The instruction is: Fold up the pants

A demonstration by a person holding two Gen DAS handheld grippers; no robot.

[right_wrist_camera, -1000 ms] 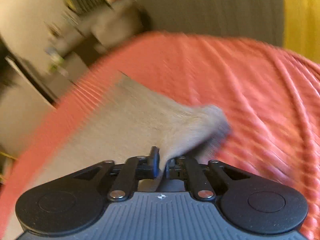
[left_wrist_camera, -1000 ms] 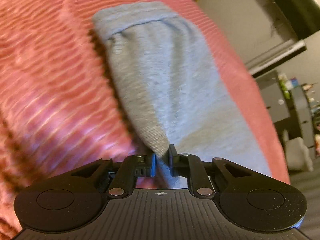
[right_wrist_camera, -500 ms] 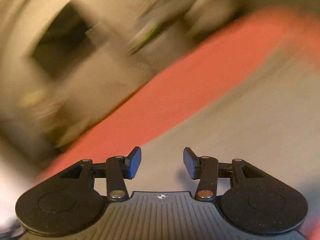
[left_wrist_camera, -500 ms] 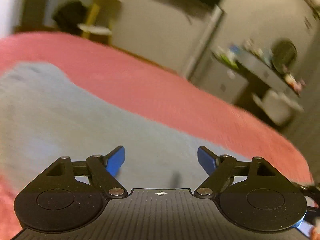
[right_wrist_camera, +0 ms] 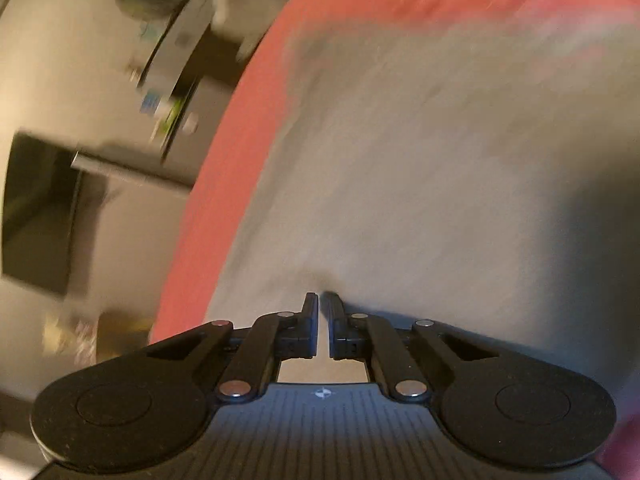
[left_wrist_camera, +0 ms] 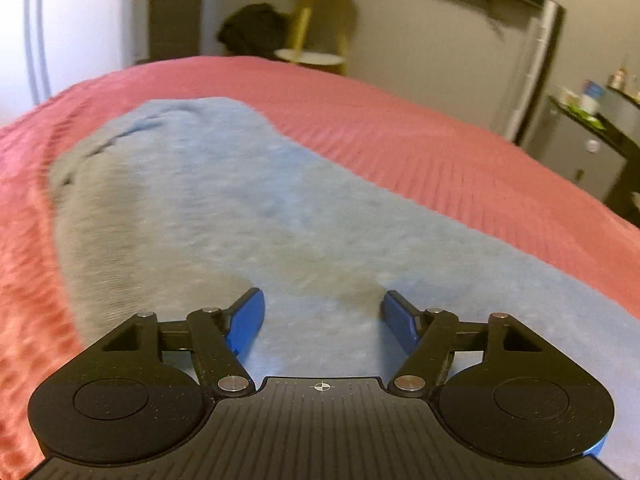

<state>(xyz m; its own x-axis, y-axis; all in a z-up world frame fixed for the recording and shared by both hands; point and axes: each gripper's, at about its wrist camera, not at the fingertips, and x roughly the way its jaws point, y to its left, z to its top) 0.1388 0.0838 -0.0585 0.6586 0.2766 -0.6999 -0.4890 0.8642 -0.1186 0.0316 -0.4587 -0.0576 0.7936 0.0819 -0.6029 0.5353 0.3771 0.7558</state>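
the pants (left_wrist_camera: 224, 208) lie flat along the red bedspread (left_wrist_camera: 440, 152), a long grey strip running away from the left gripper (left_wrist_camera: 322, 316) toward the far end, where the cloth bunches a little. the left gripper is released: its blue pads (left_wrist_camera: 248, 320) stand well apart just above the fabric with nothing pinched between them, and its jaws have just been closing in a little from their widest. that spread probably suits dropping onto a fresh edge or layer for the next fold

in the right wrist view the pants (right_wrist_camera: 440, 160) fill most of the frame, blurred, with the bedspread (right_wrist_camera: 248, 140) curving past on the left and room furniture beyond. the right gripper (right_wrist_camera: 323, 300) is clenched, its jaws having just snapped together; the fingertips meet at a small pucker in the cloth, so it may be nipping a fold, but the blur leaves me unable to tell whether fabric is really caught

judging from the flat strip, a further fold across its length remains to be done
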